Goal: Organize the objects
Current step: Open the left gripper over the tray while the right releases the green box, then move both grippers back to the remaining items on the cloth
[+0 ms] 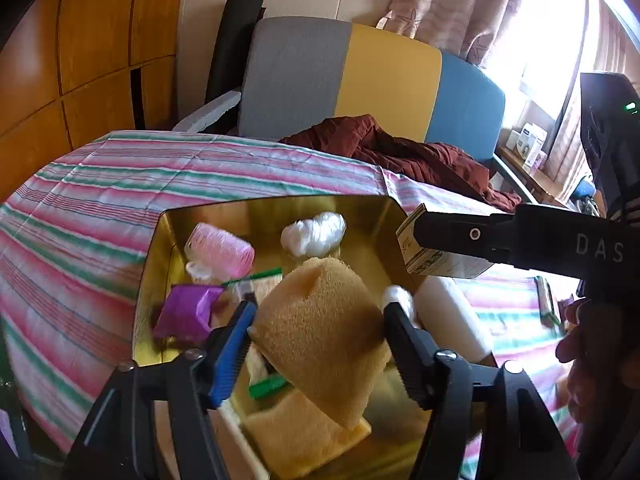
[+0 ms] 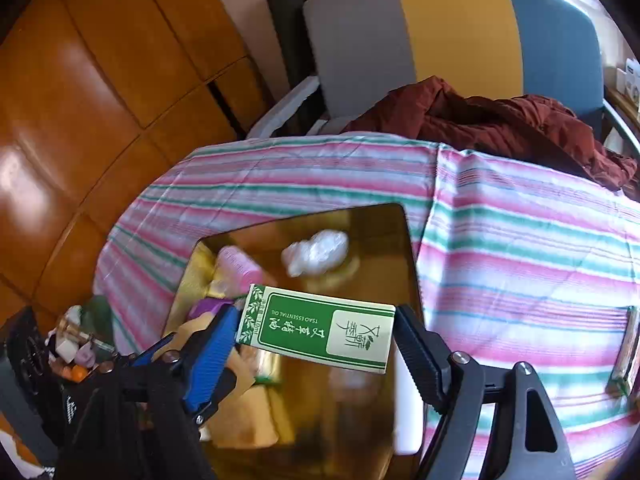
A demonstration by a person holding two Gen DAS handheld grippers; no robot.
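My left gripper (image 1: 318, 320) is shut on a tan sponge (image 1: 320, 336) and holds it over the gold tray (image 1: 192, 216). My right gripper (image 2: 316, 332) is shut on a green and white essential oil box (image 2: 316, 326), held above the tray's (image 2: 384, 216) near side. The box (image 1: 436, 258) and the right gripper's finger show at the right of the left wrist view. In the tray lie a pink roller (image 1: 220, 250), a white wad (image 1: 314, 232), a purple packet (image 1: 186, 310), a second tan sponge (image 1: 304, 440) and a green stick (image 1: 268, 386).
The tray sits on a pink, green and white striped cloth (image 2: 520, 232). A white cylinder (image 1: 452, 316) lies right of the tray. A dark red garment (image 2: 500, 120) lies on a grey, yellow and blue chair (image 2: 452, 28) behind. A small item (image 2: 626, 352) lies at the far right.
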